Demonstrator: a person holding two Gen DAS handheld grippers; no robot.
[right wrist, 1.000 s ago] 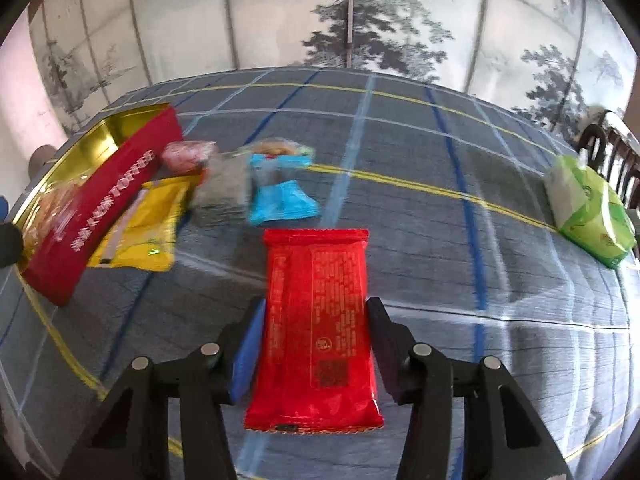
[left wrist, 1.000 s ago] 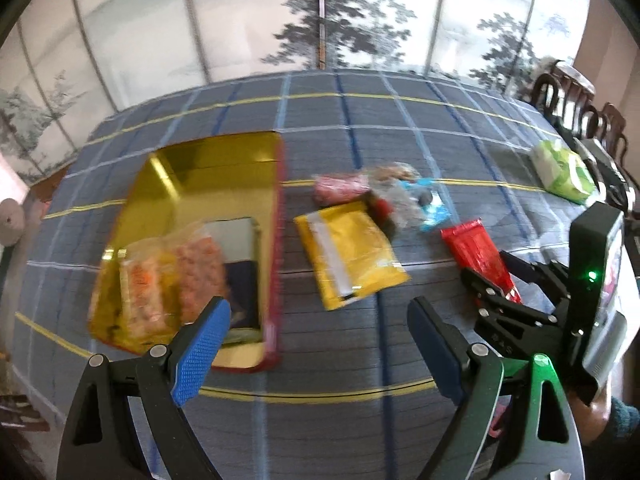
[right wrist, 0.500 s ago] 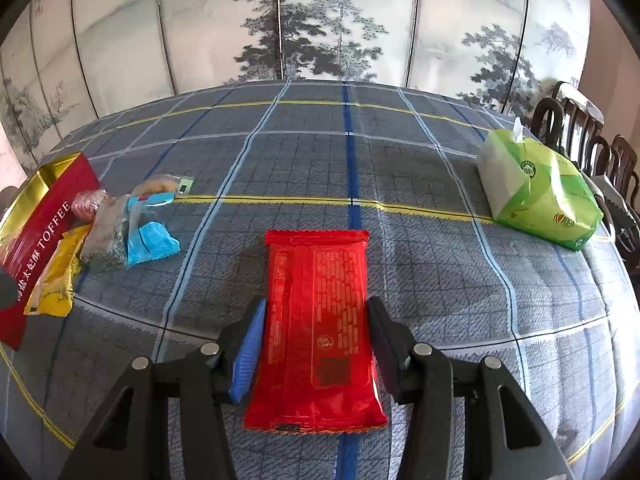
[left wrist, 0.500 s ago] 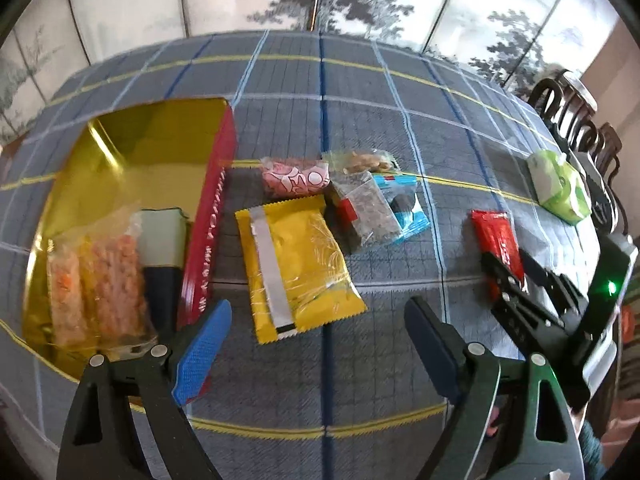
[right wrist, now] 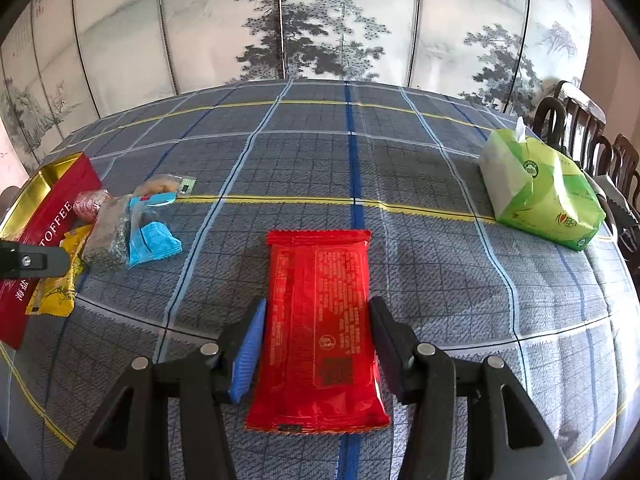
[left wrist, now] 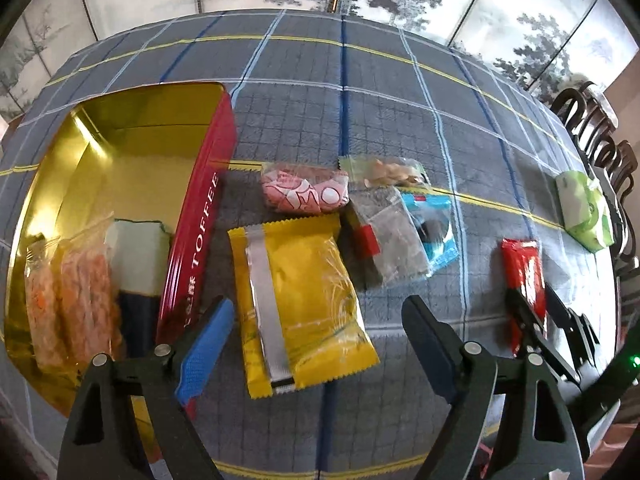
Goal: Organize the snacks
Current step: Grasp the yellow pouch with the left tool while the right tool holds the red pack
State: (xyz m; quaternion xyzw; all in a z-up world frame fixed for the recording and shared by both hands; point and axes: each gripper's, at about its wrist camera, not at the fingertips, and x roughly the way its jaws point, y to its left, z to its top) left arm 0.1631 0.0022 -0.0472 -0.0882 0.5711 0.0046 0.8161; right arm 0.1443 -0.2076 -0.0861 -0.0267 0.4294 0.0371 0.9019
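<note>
My right jaws (right wrist: 316,340) straddle the red packet (right wrist: 318,328), one finger on each long edge, narrowed to its width and seemingly pressing its sides, though I cannot tell for certain that the grip is firm; the packet lies flat on the checked cloth of the bench (right wrist: 400,160), well apart from the other snacks. My left jaws (left wrist: 316,344) hang wide with nothing between them, above the near end of the yellow packet (left wrist: 300,300), which lies just beside the red wall of the tin (left wrist: 200,216). The tin already holds an orange snack bag (left wrist: 68,300) and a pale box (left wrist: 136,260), so I judge the job is partly done and the loose packets are meant to follow. To do this step well, I should squeeze the red packet squarely across its middle so it does not fold or slip, lift it level, and carry it over the small pile of the pink packet (left wrist: 306,194), grey packet (left wrist: 390,236) and blue packet (left wrist: 434,232) without brushing them. With the left I should come down straight, fingers either side of the yellow packet's width, keeping the left finger off the tin wall. The tin's side reads "TOFFEE" in white, with Chinese characters below it that I cannot fully make out. The red packet shows fine print and a square code, too small to read. The green tissue pack (right wrist: 540,196) at the far right carries a round logo, unreadable.
</note>
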